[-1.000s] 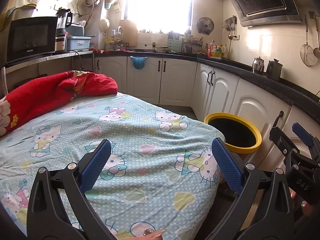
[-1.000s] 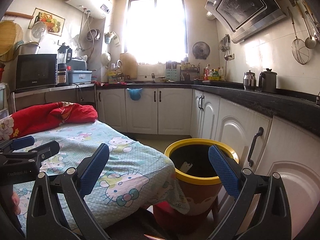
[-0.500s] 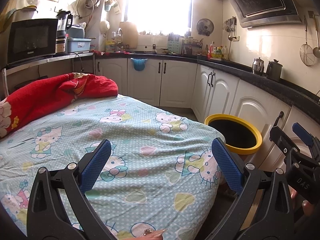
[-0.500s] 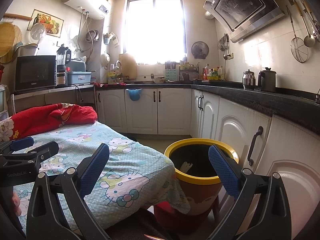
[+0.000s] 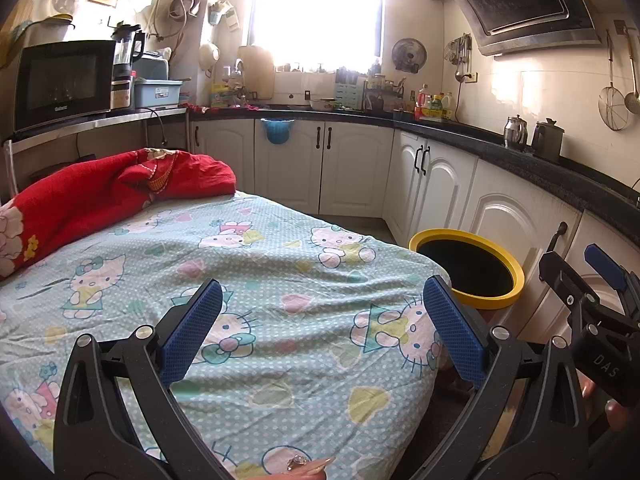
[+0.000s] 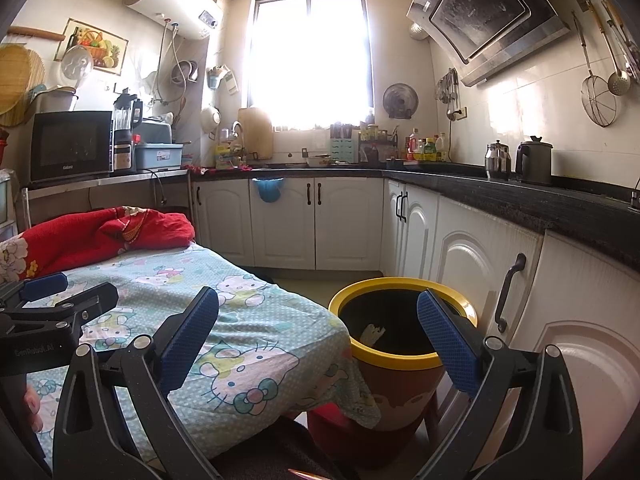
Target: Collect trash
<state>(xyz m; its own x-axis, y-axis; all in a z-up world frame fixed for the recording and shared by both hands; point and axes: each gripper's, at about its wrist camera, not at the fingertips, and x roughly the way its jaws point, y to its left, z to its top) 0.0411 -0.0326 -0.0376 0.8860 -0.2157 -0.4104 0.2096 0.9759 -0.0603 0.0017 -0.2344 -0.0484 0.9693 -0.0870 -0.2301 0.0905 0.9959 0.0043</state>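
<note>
A yellow-rimmed bin (image 6: 404, 356) stands beside the table, in front of the white cabinets; a pale scrap of trash (image 6: 372, 333) lies inside it. The same bin (image 5: 500, 300) shows at the table's right edge in the left wrist view. My right gripper (image 6: 318, 326) hangs open and holds nothing, its right finger over the bin's rim. Open too, my left gripper (image 5: 322, 326) hovers above the Hello Kitty tablecloth (image 5: 248, 280) with nothing between its blue pads. No loose trash shows on the cloth.
A red blanket (image 5: 104, 192) lies bunched at the table's far left. White cabinets (image 6: 480, 264) under a black counter run along the right and back. A red stool or base (image 6: 340, 428) sits under the bin. A hand (image 5: 310, 465) shows at the bottom edge.
Almost nothing has changed. Both views drifted very slightly; both grippers stayed open and held nothing.
</note>
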